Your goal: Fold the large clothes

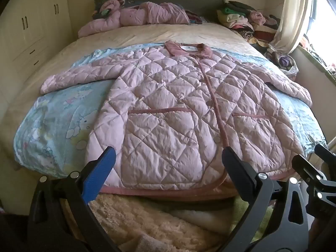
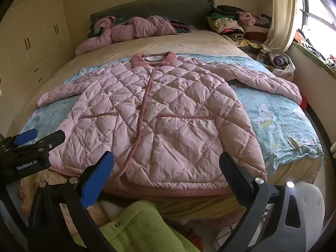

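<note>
Over at the left edge of the bed (image 1: 69, 48), the jacket's left sleeve (image 1: 79, 75) trails out across the blue cartoon-print sheet (image 1: 52, 121), its cuff near that side. Moving in, the left gripper (image 1: 168, 163) hangs off the foot of the bed, fingers spread wide with nothing between them, tilted down toward the hem. Straight ahead of it lies the pink quilted jacket (image 1: 172, 105), front up and buttoned, spread flat. Its long axis runs from the hem at the foot edge away to the collar (image 1: 187, 49) toward the headboard, so the garment lies lengthwise ahead of both sets of fingers, with the sleeves out sideways.

Now the middle: the button placket (image 2: 142, 113) runs up the centre, and the hem binding (image 2: 168, 189) drapes just over the foot edge. The left gripper's fingers frame the left front panel and its pocket; in the right wrist view the right gripper (image 2: 167, 163) frames the right panel and pocket, equally wide and empty. Neither touches fabric; both sit just short of the hem, roughly level with each other.

On to the right: the right sleeve (image 2: 271, 84) stretches toward the right edge by the curtain. My read is that each gripper is nearer its own side's sleeve, so a fold inward would suit one hand per side.
</note>
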The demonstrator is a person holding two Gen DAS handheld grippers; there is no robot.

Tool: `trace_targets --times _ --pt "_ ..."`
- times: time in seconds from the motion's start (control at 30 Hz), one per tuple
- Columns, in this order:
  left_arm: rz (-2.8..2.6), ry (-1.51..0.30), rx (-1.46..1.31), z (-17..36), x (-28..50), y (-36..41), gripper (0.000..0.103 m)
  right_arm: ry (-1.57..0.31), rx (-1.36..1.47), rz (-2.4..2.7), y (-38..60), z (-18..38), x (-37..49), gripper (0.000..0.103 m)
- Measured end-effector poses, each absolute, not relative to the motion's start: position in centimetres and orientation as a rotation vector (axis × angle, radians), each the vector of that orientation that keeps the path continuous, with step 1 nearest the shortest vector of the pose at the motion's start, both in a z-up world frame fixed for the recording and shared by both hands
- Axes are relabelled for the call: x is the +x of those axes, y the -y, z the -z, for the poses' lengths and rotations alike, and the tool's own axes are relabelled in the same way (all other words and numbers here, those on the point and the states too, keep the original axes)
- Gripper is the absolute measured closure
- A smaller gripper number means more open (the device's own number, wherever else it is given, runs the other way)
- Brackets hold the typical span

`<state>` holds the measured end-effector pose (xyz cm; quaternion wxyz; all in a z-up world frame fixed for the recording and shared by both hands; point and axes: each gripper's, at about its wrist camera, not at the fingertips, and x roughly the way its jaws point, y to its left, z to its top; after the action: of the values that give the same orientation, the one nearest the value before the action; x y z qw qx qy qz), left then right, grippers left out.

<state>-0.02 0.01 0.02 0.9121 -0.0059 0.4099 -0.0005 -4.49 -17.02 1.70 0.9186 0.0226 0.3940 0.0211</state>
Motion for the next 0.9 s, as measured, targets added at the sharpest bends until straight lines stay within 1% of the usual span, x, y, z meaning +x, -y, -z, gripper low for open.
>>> trace_targets --times 0.9 --pt "-0.007 -0.858 -0.009 0.68 -0.33 0.06 0.008 -0.81 0.048 -0.043 16.89 -1.87 -4.43 0.004"
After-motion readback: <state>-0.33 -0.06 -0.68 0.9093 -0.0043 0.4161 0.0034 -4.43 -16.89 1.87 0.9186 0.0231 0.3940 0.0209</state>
